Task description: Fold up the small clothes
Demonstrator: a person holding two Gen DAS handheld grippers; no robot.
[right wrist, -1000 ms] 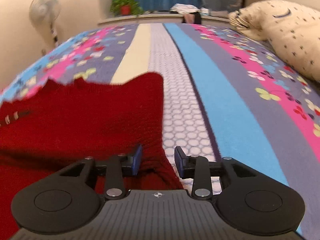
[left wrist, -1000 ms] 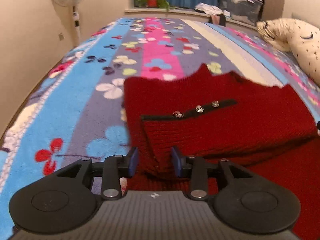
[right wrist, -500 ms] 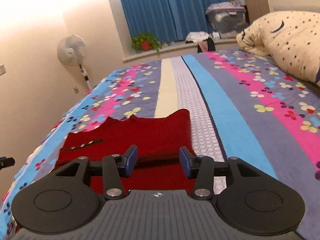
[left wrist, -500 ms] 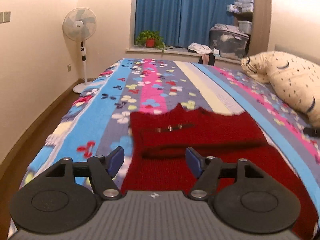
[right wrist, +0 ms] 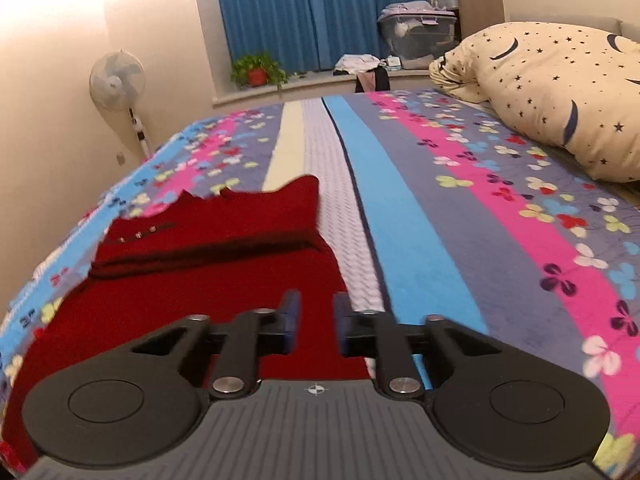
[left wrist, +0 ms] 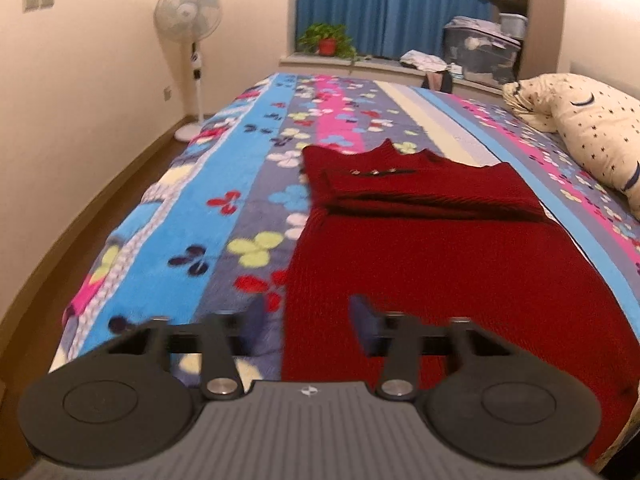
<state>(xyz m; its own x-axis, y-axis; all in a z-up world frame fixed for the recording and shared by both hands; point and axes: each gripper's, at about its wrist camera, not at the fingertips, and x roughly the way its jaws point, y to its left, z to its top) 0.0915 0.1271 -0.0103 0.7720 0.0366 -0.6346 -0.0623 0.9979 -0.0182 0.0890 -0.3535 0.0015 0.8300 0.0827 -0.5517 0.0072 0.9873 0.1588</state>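
Red knitted sweater point(left wrist: 420, 236) lies on your striped flowered blanket point(left wrist: 224, 184) with its top part folded down, the lower part unfolded, and your left gripper point(left wrist: 306, 316) and right gripper point(right wrist: 312, 320), jaws just narrowed, grasp nothing.

Right gripper point(right wrist: 315, 322) hovered over the near right edge of a red knit sweater point(right wrist: 192, 280), jaws just closing, a gap visible between the blue pads point(right wrist: 289, 316), nothing between them. Sweater lay flat on a striped floral blanket point(right wrist: 460, 216), its far part folded over into a thicker band, small metal buttons point(right wrist: 138, 235) near the left. Cream pillow with stars and moons point(right wrist: 552, 96) at the right side of the bed. Standing fan point(right wrist: 117, 80) by the left wall, potted plant point(right wrist: 258, 70) on the window ledge, blue curtains point(right wrist: 304, 12) behind, clear storage box point(right wrist: 418, 36) farther right
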